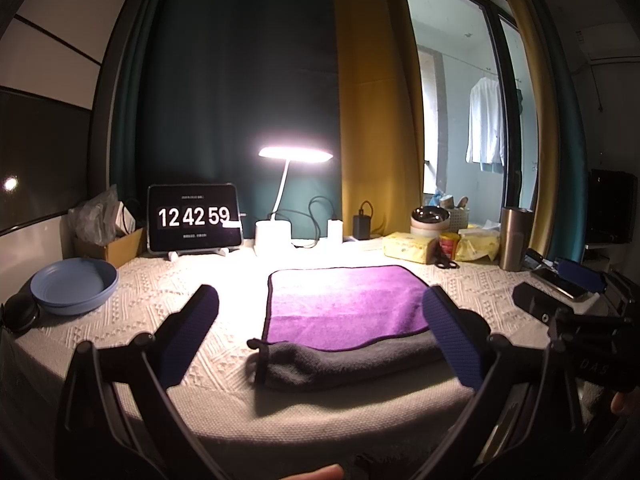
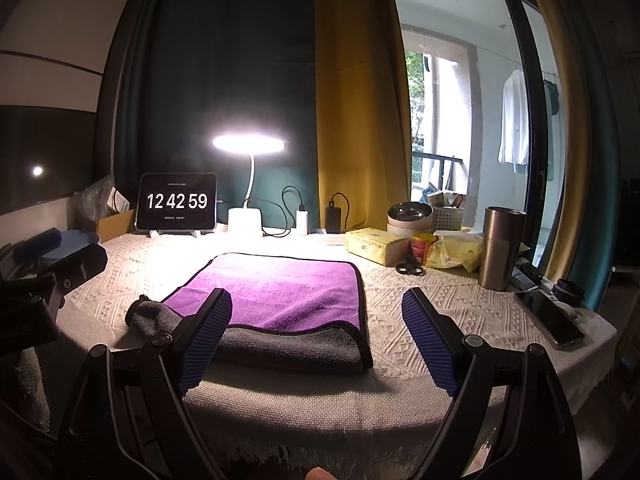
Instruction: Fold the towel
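Note:
A towel [image 1: 344,304], purple on one side and grey on the other, lies on the white tablecloth [image 1: 160,304]. Its near grey edge [image 1: 344,364] is turned up over the purple. My left gripper [image 1: 320,316] is open and empty, hovering before the towel's near left corner, its right pad over the towel's near right part. In the right wrist view the towel [image 2: 280,292] lies centre-left. My right gripper [image 2: 316,320] is open and empty, its jaws straddling the towel's near right corner. Each gripper shows at the edge of the other's view.
A blue bowl [image 1: 74,286] sits at the left. A tablet clock [image 1: 195,217], lit desk lamp [image 1: 295,155] and chargers line the back. Tissue packs [image 2: 374,246], scissors [image 2: 409,268], bowls, a steel tumbler [image 2: 500,248] and a phone [image 2: 552,316] stand at the right.

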{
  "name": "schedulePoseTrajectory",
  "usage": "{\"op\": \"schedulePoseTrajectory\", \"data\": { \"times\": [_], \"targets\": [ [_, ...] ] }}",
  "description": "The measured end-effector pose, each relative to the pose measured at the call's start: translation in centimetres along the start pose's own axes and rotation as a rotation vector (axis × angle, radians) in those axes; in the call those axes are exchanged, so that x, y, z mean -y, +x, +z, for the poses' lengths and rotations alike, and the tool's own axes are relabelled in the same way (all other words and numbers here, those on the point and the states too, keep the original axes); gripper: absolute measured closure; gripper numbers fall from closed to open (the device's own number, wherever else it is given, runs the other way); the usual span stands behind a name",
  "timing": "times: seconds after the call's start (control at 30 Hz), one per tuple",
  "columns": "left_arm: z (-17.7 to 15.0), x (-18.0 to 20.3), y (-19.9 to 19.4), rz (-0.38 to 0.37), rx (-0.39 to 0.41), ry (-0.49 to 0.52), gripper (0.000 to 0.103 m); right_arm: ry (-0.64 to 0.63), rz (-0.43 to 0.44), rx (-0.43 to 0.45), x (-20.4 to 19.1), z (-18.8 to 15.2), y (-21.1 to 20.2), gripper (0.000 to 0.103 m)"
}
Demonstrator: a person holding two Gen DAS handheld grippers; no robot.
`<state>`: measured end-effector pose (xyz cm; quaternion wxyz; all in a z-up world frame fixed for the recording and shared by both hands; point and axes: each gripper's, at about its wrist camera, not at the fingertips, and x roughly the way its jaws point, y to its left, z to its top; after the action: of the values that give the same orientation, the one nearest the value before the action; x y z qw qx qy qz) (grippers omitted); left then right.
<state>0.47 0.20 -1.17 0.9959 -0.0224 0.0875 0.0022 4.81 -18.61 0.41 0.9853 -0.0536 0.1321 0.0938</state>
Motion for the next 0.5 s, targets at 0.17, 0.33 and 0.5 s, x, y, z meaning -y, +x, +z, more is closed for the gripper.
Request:
{"op": "schedulePoseTrajectory", "data": {
  "times": [0.17, 0.33, 0.5],
  "targets": [
    [-0.07, -0.01, 0.01, 0.001, -0.001, 0.000, 0.001, 0.000, 0.000, 0.000, 0.00, 0.02, 0.03, 0.014],
    [-0.36, -0.06, 0.09, -0.001, -0.005, 0.000, 0.001, 0.001, 0.001, -0.001, 0.08, -0.06, 0.08, 0.014],
    [-0.45, -0.20, 0.61, 0.004, -0.019, 0.002, 0.001, 0.000, 0.000, 0.000, 0.11, -0.04, 0.13, 0.014]
  ]
}}
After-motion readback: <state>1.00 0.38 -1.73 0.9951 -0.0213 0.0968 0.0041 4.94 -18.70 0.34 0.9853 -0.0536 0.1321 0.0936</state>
